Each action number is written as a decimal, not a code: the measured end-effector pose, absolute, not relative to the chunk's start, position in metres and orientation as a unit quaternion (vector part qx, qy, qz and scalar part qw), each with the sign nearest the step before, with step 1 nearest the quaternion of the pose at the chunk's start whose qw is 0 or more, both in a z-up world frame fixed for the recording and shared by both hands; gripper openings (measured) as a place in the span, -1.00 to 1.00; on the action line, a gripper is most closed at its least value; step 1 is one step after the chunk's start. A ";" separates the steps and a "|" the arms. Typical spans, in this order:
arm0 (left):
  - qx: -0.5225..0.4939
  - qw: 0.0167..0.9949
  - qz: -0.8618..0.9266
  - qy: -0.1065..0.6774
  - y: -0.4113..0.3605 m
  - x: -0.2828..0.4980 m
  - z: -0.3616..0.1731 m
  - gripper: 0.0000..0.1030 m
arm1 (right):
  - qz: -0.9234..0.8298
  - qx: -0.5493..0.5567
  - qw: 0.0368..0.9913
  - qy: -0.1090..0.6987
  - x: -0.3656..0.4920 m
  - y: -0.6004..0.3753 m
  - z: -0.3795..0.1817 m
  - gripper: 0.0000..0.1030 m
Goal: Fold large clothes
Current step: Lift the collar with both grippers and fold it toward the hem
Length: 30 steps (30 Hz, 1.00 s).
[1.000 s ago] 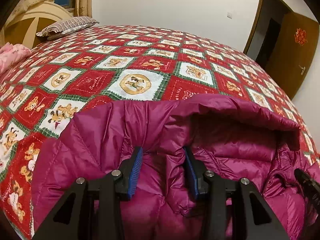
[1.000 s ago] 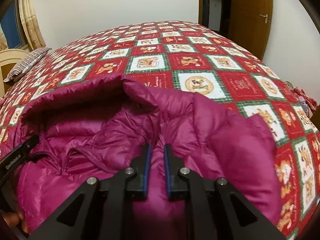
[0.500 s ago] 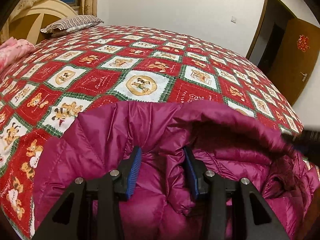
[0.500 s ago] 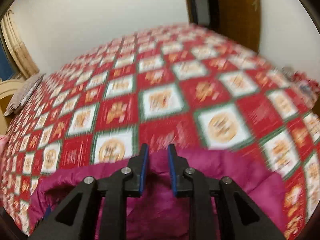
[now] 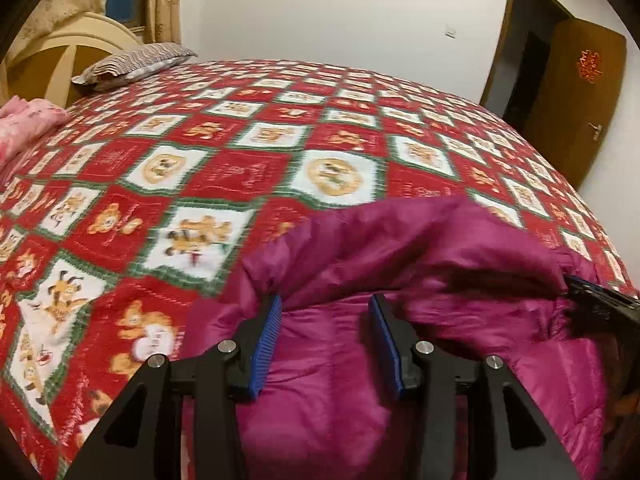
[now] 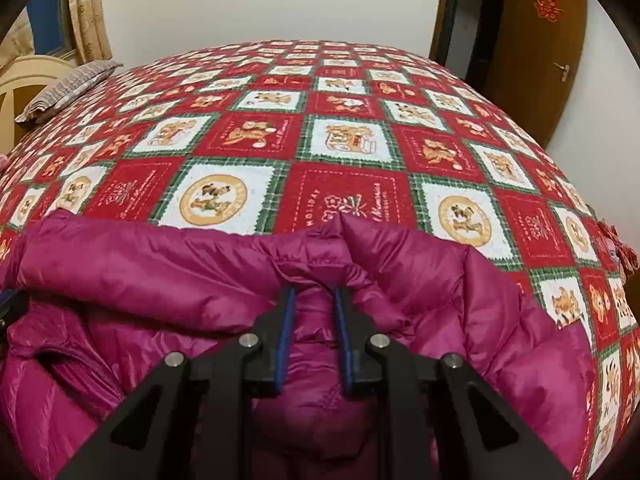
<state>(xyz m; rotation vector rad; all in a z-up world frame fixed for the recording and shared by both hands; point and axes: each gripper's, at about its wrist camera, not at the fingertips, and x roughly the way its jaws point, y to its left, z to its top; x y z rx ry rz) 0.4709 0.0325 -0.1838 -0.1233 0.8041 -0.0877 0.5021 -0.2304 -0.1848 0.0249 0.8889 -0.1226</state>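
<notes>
"HOLIDAY" is read on a red square of the bedspread (image 6: 316,210) — other script there stays illegible.

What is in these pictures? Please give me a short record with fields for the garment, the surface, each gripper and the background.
garment: magenta puffy jacket, crumpled, at the near side of the bed
surface: red checked bedspread
left gripper: jaws apart, jacket fabric between them; grip unclear
right gripper: jaws narrow, pinching a fold of the jacket
background: striped pillow far left; brown door standing open
</notes>
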 end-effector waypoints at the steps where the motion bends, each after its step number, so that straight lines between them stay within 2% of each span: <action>1: -0.067 0.916 -0.038 0.394 0.037 0.474 -0.186 -0.08 | -0.057 0.013 0.901 0.430 0.503 -0.231 -0.185 -0.58; 5: -0.096 0.912 -0.014 0.399 0.054 0.480 -0.187 -0.08 | -0.053 0.015 0.908 0.415 0.498 -0.231 -0.188 -0.58; 9: -0.061 0.916 0.006 0.397 0.044 0.476 -0.176 -0.08 | -0.057 0.010 0.913 0.403 0.495 -0.228 -0.188 -0.58; 14: -0.064 0.936 -0.024 0.346 0.019 0.474 -0.126 -0.07 | -0.060 0.005 0.917 0.395 0.493 -0.226 -0.188 -0.57; 16: -0.057 0.938 -0.039 0.340 -0.001 0.485 -0.113 0.08 | -0.056 0.015 0.918 0.392 0.492 -0.229 -0.188 -0.57; 18: -0.042 0.934 -0.066 0.349 -0.031 0.504 -0.109 0.14 | -0.055 0.017 0.919 0.390 0.491 -0.230 -0.188 -0.57; 21: -0.005 0.919 -0.048 0.391 -0.070 0.532 -0.133 0.14 | -0.055 0.018 0.920 0.387 0.490 -0.229 -0.187 -0.57; 24: -0.014 0.900 -0.011 0.436 -0.066 0.537 -0.173 0.14 | -0.050 0.029 0.921 0.385 0.489 -0.233 -0.188 -0.57; 27: -0.065 0.902 -0.033 0.425 -0.044 0.527 -0.189 0.17 | -0.044 0.039 0.922 0.383 0.489 -0.235 -0.188 -0.57; 30: -0.044 0.904 -0.030 0.425 -0.050 0.526 -0.190 0.17 | -0.046 0.035 0.921 0.384 0.489 -0.234 -0.187 -0.57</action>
